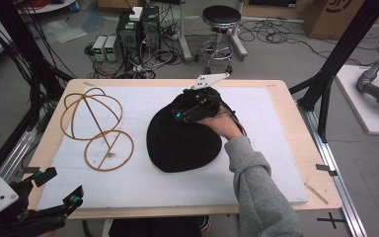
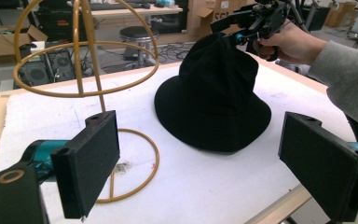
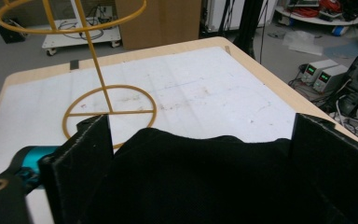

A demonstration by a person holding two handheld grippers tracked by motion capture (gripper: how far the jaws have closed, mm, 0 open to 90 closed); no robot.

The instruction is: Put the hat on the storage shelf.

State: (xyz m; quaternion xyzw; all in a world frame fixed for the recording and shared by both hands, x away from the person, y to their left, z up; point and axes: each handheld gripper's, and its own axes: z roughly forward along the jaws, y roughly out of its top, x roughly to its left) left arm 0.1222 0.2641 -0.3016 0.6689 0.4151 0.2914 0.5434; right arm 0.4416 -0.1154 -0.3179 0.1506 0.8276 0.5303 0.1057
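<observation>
A black hat (image 1: 182,145) lies brim-down on the white mat (image 1: 266,113), right of centre. My right gripper (image 1: 187,111) sits at the hat's crown, jaws wide apart with the black fabric (image 3: 191,186) between them. The right gripper view shows those jaws standing either side of the crown, around the gripper's midpoint (image 3: 200,140). A yellow wire hat stand (image 1: 98,123) is on the mat's left part. My left gripper (image 1: 61,186) hovers open off the table's near left corner, holding nothing. From the left gripper (image 2: 198,140) I see the hat (image 2: 214,93), the stand (image 2: 78,46) and the right gripper (image 2: 242,28).
The wooden table (image 1: 286,98) has bare rim around the mat. A black frame post (image 1: 325,94) rises at the right edge. A stool (image 1: 220,19), computers and cables stand on the floor beyond the far edge.
</observation>
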